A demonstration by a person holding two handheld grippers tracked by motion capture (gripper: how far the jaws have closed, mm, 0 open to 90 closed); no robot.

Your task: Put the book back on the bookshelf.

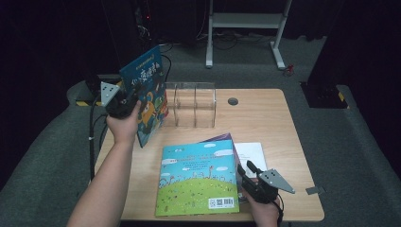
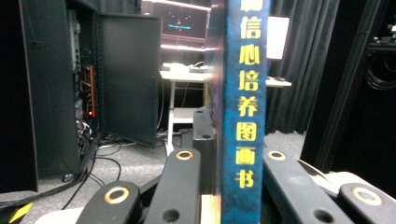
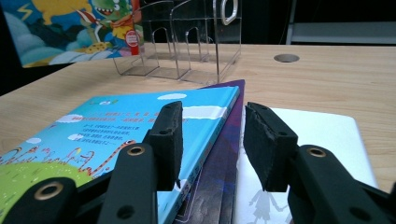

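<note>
My left gripper (image 1: 124,101) is clamped on the blue picture book (image 1: 147,90), held up in the air off the table's left edge, cover with the orange monster facing roughly toward the table centre. The book stands upright and a bit tilted, its lower corner hanging just above the wooden table (image 1: 265,118), close beside the clear acrylic book rack (image 1: 195,105). In the left gripper view the jaws press both sides of the book's spine (image 2: 245,116), yellow characters running down it, dark room behind.

My right gripper (image 1: 252,182) sits low at the front right of the table, jaws partly apart with nothing between the pads. It rests by the right edge of a stack of books lying flat: the sky-and-green-hill book (image 1: 197,177) on top, a purple book (image 1: 222,138) poking out beneath, a white book (image 1: 253,152) under them to the right. In the right gripper view the left pad hovers over the top book's edge (image 3: 201,116) and the right pad over the white cover (image 3: 327,135); can't tell whether either pad touches.

The rack is empty-slotted, standing mid-table behind the stack, well apart from my right gripper. Round cable hole (image 1: 232,101) in the table right of the rack
</note>
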